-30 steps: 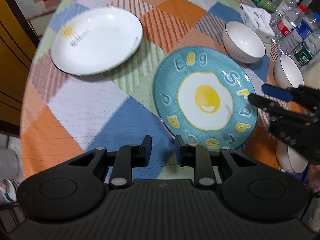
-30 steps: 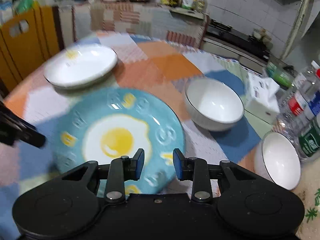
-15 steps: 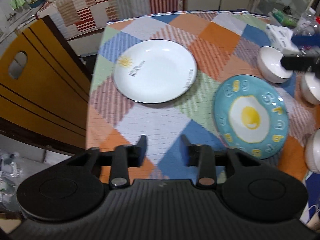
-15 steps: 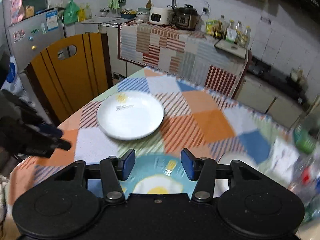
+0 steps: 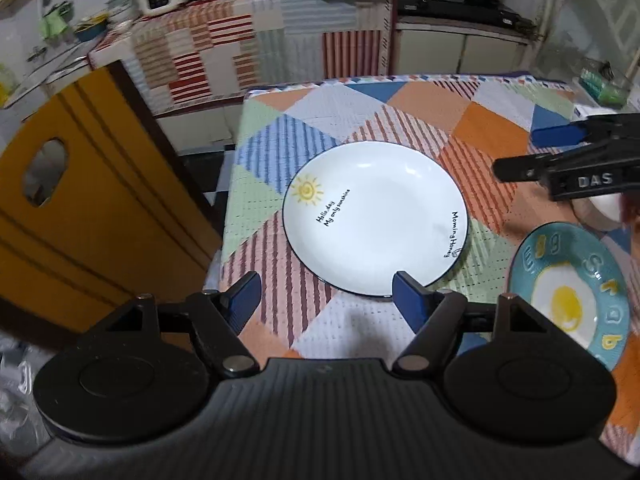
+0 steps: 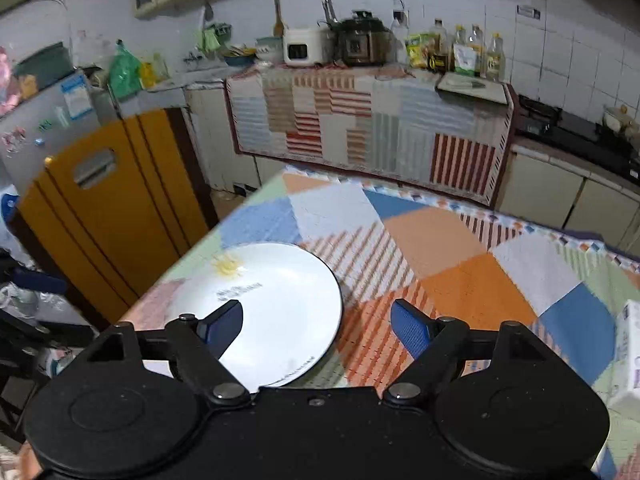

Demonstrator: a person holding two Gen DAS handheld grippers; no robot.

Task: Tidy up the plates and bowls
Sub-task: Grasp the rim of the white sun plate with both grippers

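Observation:
A white plate (image 5: pixel 376 220) with a yellow sun drawing lies on the patchwork tablecloth (image 5: pixel 432 104). It also shows in the right wrist view (image 6: pixel 276 312). A teal plate with a fried-egg picture (image 5: pixel 568 288) lies to its right. My left gripper (image 5: pixel 326 294) is open and empty, raised just short of the white plate's near rim. My right gripper (image 6: pixel 316 324) is open and empty, above the white plate's right edge. The right gripper also shows in the left wrist view (image 5: pixel 536 152), over the table's right side. A white bowl (image 5: pixel 604 206) is mostly hidden behind it.
A yellow wooden chair back (image 5: pixel 80 216) stands at the table's left edge. A white tissue pack (image 6: pixel 626 356) lies at the right of the table. A kitchen counter with appliances and bottles (image 6: pixel 360 52) runs along the far wall.
Both grippers have opened wide and lifted back from the egg plate. Both views have swung left, so the white plate now sits in front of both grippers.

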